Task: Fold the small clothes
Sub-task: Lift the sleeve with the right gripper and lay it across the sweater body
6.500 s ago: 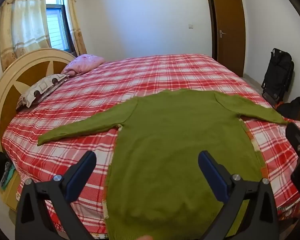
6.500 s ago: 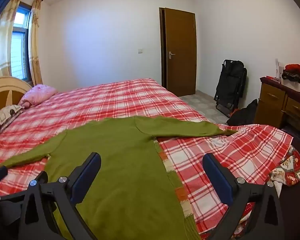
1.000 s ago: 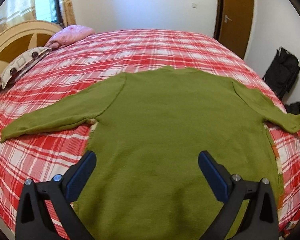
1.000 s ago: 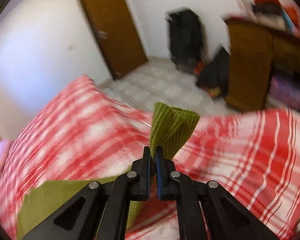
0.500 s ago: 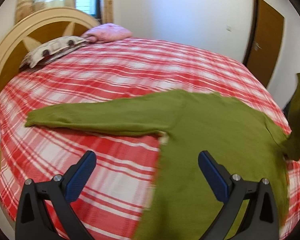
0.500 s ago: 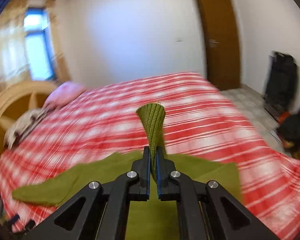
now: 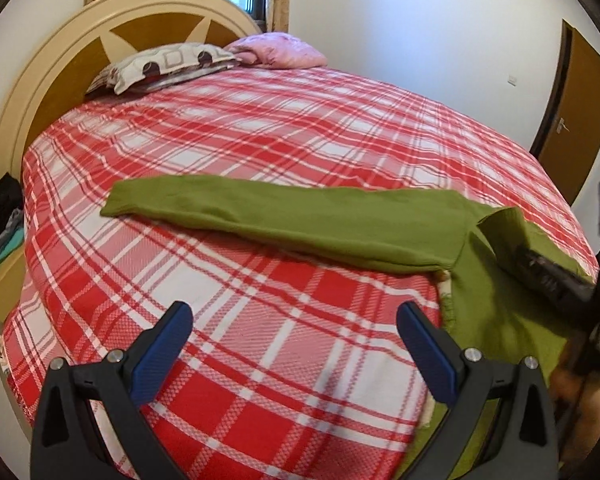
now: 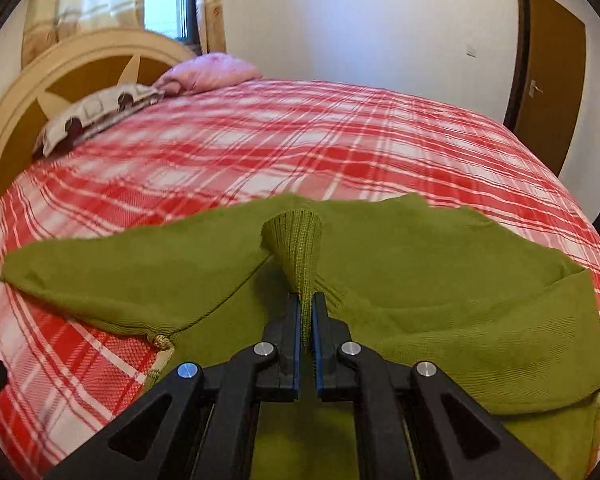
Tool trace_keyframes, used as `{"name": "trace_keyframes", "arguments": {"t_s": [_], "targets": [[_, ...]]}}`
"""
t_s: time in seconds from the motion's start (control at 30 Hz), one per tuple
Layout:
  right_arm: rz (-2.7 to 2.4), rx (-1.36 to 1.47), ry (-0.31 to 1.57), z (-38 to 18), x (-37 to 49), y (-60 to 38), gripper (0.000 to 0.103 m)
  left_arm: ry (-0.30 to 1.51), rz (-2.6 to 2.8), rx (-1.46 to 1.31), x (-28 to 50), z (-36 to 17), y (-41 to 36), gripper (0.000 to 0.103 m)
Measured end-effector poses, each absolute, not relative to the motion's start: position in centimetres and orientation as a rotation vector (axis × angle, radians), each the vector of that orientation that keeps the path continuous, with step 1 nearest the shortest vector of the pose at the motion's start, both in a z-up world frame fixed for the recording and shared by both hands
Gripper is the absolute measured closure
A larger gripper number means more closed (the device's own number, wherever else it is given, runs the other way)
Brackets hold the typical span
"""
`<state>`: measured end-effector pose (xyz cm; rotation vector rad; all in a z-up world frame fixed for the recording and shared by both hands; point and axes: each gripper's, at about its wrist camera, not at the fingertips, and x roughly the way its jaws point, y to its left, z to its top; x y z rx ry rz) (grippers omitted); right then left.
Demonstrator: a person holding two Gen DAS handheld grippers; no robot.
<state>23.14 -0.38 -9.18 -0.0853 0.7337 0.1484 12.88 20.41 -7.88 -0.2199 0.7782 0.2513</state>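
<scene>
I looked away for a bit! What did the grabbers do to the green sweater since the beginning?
The right gripper shut on the cuff of one sleeve and carried it from the bed's edge across onto the green sweater. The left gripper has swung toward the other sleeve, open and empty. That sleeve, the pillows and the plaid bedspread stayed put.

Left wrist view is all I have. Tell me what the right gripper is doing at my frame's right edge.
Observer: The right gripper is shut on the ribbed cuff of the green knit sweater, whose right sleeve is doubled over the body.
Operator: Report whether the cuff is down yet.
Observer: No. It stands up from the jaws, flared open above the body.
Operator: Describe the sweater's far edge.
Observer: The top edge lies flat on the red plaid bedspread, and the other sleeve stretches out flat towards the headboard side.
</scene>
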Motion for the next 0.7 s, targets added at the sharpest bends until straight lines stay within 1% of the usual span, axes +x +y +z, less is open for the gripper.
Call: {"name": "trace_keyframes", "arguments": {"t_s": [0.1, 0.13, 0.17, 0.2, 0.27, 0.37, 0.43, 0.47, 0.5, 0.53, 0.57, 0.7], "targets": [[0.149, -0.103, 0.772, -10.6, 23.9, 1.1, 0.096, 0.785, 0.251, -0.222, 13.0, -8.2, 20.7, 0.000], [0.177, -0.100, 0.803, -11.2, 24.2, 1.4, 0.094, 0.788, 0.250, -0.221, 13.0, -8.3, 20.7, 0.000], [0.216, -0.090, 0.818, -11.4, 24.2, 1.6, 0.082, 0.789, 0.248, -0.220, 13.1, -8.3, 20.7, 0.000], [0.283, -0.057, 0.804, -11.3, 23.9, 1.6, 0.060, 0.790, 0.246, -0.220, 13.1, -8.4, 20.7, 0.000], [0.401, 0.047, 0.814, -10.7, 23.6, 1.1, 0.043, 0.793, 0.241, -0.217, 13.1, -8.5, 20.6, 0.000], [0.557, 0.241, 0.883, -10.0, 23.3, -0.2, 0.043, 0.804, 0.235, -0.206, 13.3, -8.6, 20.3, 0.000], [0.518, 0.289, 0.826, -8.9, 22.6, -1.8, 0.043, 0.803, 0.234, -0.199, 13.4, -8.4, 20.1, 0.000], [0.480, 0.287, 0.801, -8.5, 22.5, -2.3, 0.045, 0.799, 0.235, -0.196, 13.4, -8.4, 20.0, 0.000], [0.428, 0.275, 0.784, -8.1, 22.5, -3.0, 0.066, 0.796, 0.245, -0.193, 13.4, -8.3, 19.9, 0.000], [0.389, 0.264, 0.785, -8.1, 22.9, -3.4, 0.083, 0.796, 0.247, -0.191, 13.4, -8.3, 19.9, 0.000], [0.339, 0.260, 0.817, -8.6, 23.7, -3.8, 0.097, 0.798, 0.250, -0.193, 13.4, -8.3, 19.9, 0.000], [0.317, 0.265, 0.881, -11.0, 25.9, -2.7, 0.097, 0.808, 0.233, -0.210, 13.4, -8.2, 19.5, 0.000]]}}
